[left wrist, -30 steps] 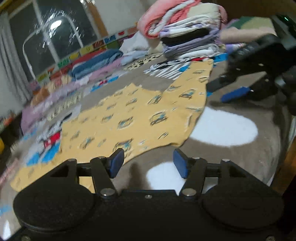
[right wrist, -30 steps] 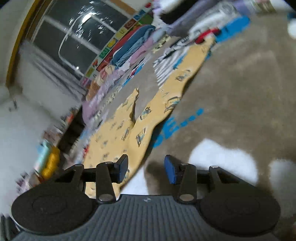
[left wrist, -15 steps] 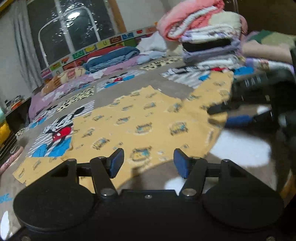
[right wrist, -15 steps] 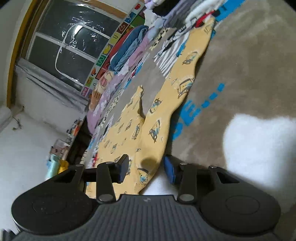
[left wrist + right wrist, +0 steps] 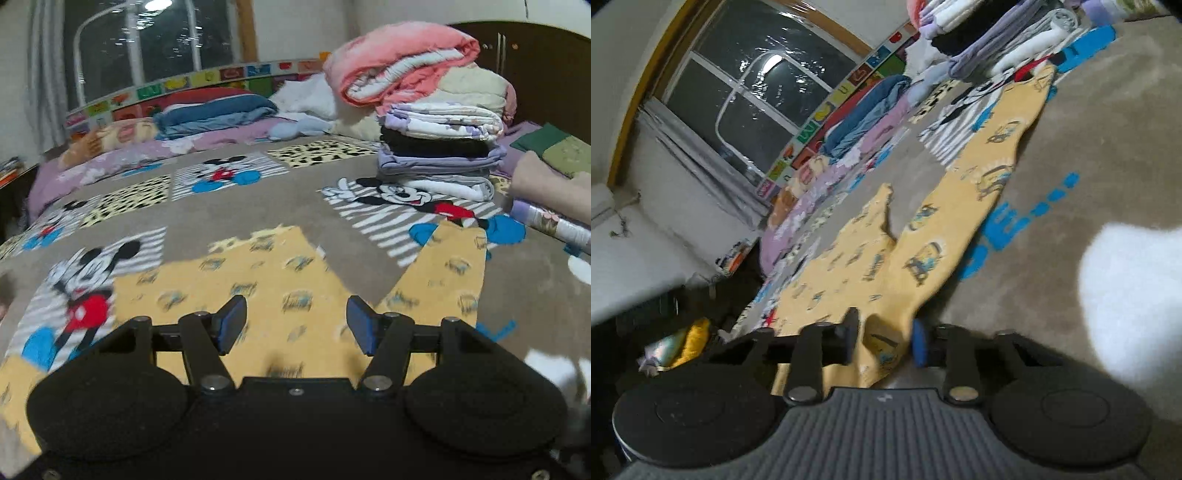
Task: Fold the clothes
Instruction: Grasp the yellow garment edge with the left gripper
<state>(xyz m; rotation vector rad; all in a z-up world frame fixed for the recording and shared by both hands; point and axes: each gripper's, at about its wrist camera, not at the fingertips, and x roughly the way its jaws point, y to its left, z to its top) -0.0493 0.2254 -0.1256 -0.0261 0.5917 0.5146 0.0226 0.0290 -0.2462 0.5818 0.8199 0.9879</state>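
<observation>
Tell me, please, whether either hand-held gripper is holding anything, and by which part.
The right hand-held gripper pinches the near edge of the yellow printed cotton garment; the left hand-held gripper holds nothing.

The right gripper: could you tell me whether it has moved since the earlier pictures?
Yes. The right gripper has advanced onto the yellow garment's near edge, away from the white blanket patch; its fingers have just been closing, gathering fabric between them.

Garment (image 5: pixel 258 280) print blurred, near edge hidden behind left gripper (image 5: pixel 293 325). Arm (image 5: pixel 550 188) cut by right frame edge. Garment corner bunched between right gripper (image 5: pixel 884 341) pads, contact unclear.
</observation>
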